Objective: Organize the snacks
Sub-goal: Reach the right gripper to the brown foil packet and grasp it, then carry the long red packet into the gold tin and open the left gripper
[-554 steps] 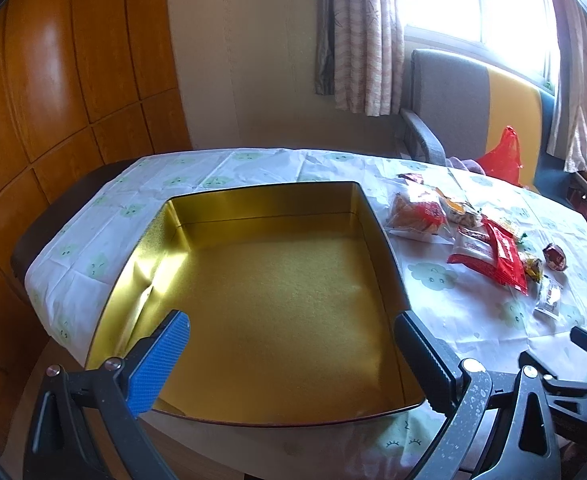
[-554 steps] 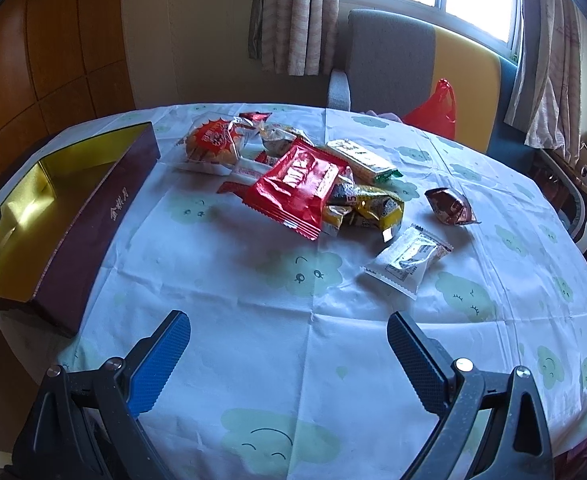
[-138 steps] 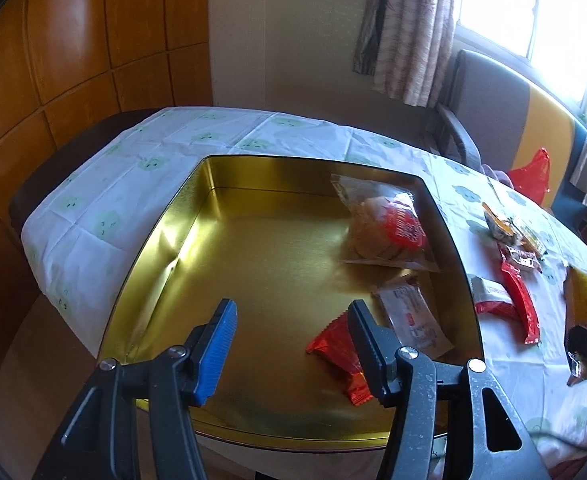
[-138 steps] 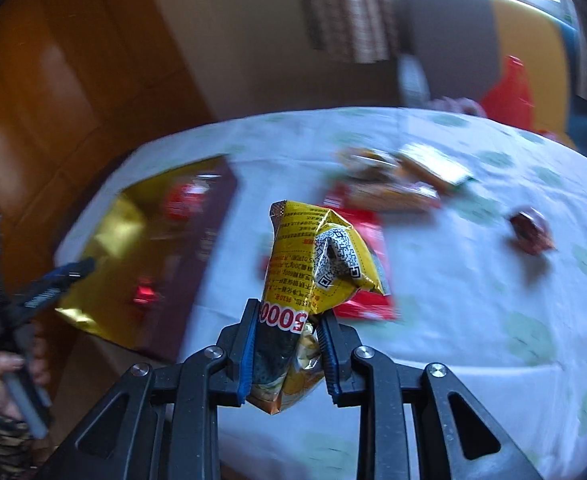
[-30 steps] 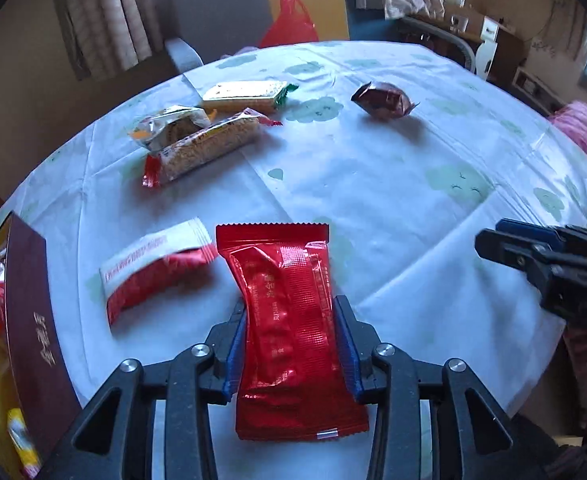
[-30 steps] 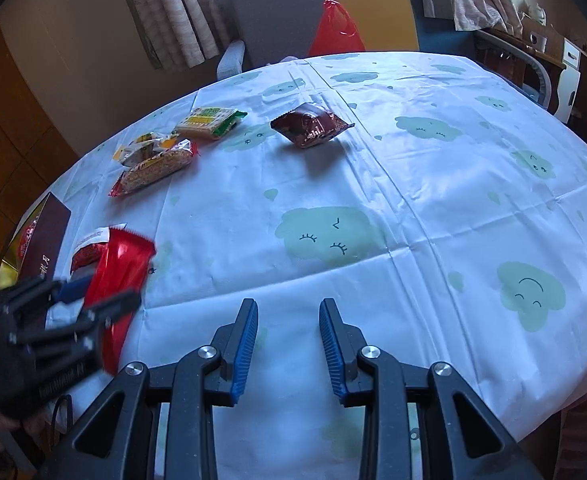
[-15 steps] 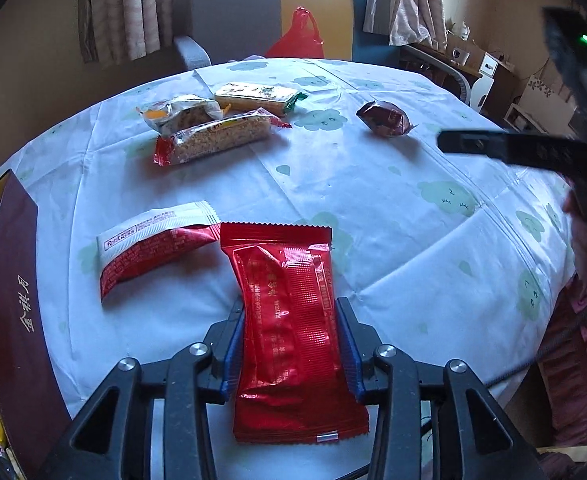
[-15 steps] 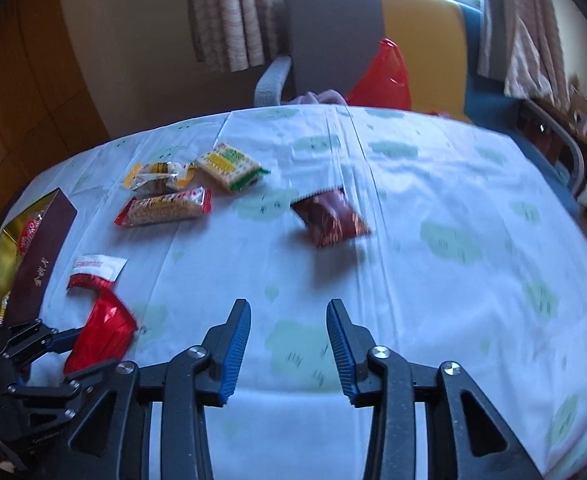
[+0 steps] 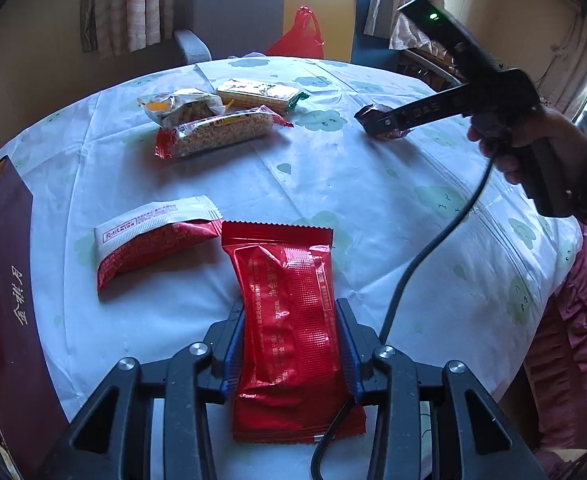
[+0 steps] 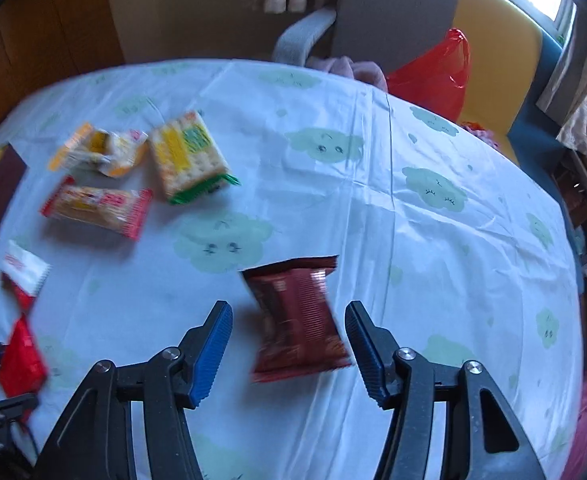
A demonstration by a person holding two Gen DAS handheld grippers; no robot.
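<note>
My left gripper (image 9: pixel 289 320) is shut on a shiny red snack packet (image 9: pixel 289 320), its blue pads pressing both long sides just above the cloth. My right gripper (image 10: pixel 287 336) hangs over a dark brown-red packet (image 10: pixel 297 320) that lies on the cloth between its jaws; the jaws are opening and the pads stand clear of it. In the left wrist view the right gripper (image 9: pixel 381 122) reaches over that same brown packet (image 9: pixel 369 114). The maroon wall of the gold tin (image 9: pixel 5 288) runs along the left edge, with packets inside it.
A white-and-red packet (image 9: pixel 153 236) lies left of the held one. Farther back sit a grain bar (image 9: pixel 217 136), an orange-and-clear packet (image 9: pixel 177 106) and a green-edged cracker pack (image 9: pixel 257 94). A person's hand (image 9: pixel 533 140) and a cable (image 9: pixel 433 248) are at the right. A chair with a red bag (image 10: pixel 433 76) stands behind the table.
My right gripper swung across the table to the brown packet, rolled, and its jaws spread wider. The left gripper stayed put, still clamped on the red packet.
</note>
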